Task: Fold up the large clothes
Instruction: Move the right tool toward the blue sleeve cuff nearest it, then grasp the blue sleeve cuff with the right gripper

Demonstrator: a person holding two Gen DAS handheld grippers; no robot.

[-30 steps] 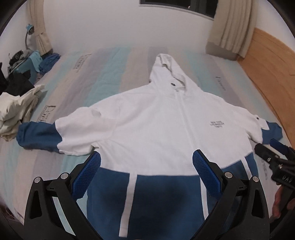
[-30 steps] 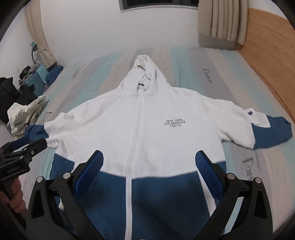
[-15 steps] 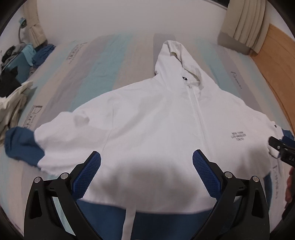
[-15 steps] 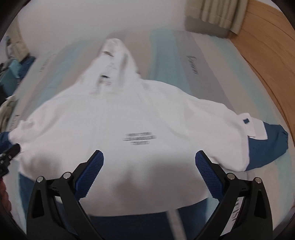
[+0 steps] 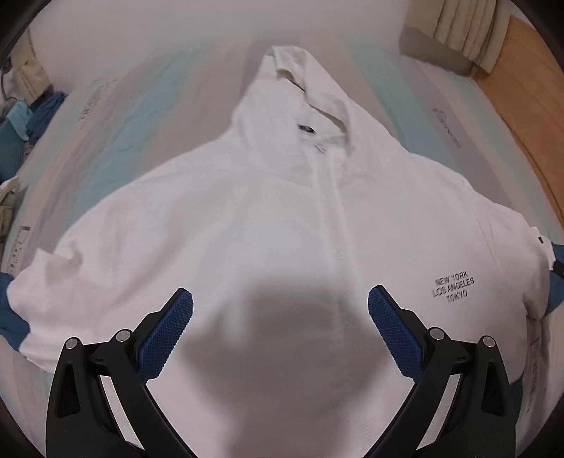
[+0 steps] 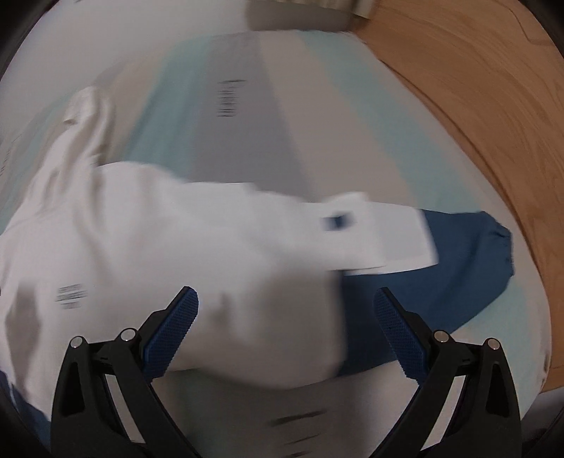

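A large white hoodie [image 5: 282,218] with blue cuffs and hem lies flat, front up, on a striped bed. Its hood [image 5: 303,81] points to the far wall. My left gripper [image 5: 280,310] is open and empty, hovering over the middle of the chest beside the zip. My right gripper [image 6: 285,313] is open and empty, over the hoodie's right sleeve [image 6: 246,253], where the white part meets the blue cuff [image 6: 458,257]. The right wrist view is blurred by motion.
The striped bedsheet [image 5: 116,116] spreads around the hoodie. A wooden floor [image 6: 476,105] runs along the bed's right edge. A pile of clothes [image 5: 31,116] sits at the far left. Curtains [image 5: 454,24] hang at the back right.
Both grippers have moved forward and lower over the hoodie. The right one has swung to the right, from the chest to the right sleeve. Both stay open.
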